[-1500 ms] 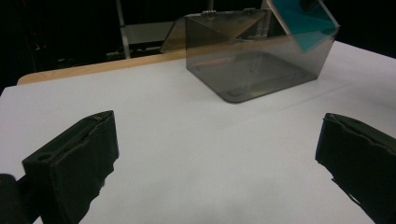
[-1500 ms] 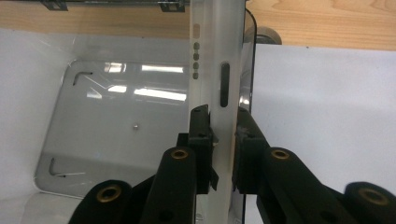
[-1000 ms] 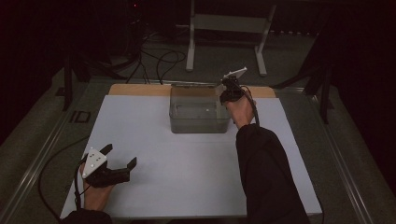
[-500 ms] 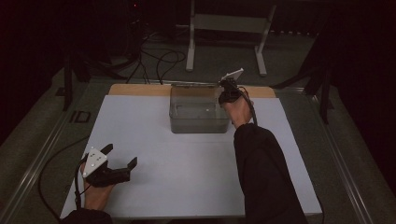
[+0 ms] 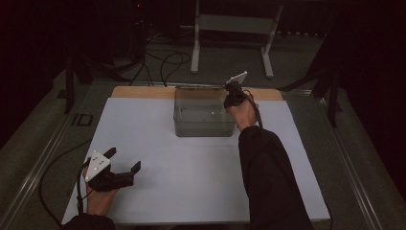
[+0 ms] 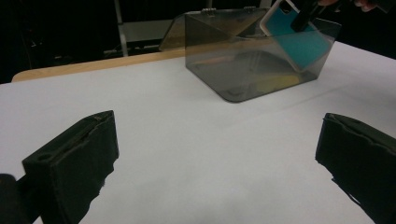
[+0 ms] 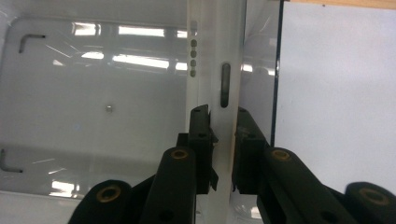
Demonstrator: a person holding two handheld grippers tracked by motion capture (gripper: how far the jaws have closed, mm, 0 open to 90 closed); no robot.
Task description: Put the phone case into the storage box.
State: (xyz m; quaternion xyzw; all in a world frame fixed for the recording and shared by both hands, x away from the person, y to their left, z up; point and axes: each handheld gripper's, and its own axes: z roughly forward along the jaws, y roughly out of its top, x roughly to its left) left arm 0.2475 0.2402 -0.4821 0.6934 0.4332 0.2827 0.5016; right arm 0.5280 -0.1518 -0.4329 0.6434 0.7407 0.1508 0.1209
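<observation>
The right claw sits a touch farther right and nearer over the clear box than a second ago. Its sleeve leans slightly differently across the tabletop.

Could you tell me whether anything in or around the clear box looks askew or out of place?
Nothing looks spilled or damaged. The one tilted item is the flat white-edged device with a teal face: the right gripper is clamped on its edge and holds it slanted in the clear box near the right wall. The left gripper rests open on the table.

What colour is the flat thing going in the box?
Teal with a white rim, clearest in the left gripper view.
</observation>
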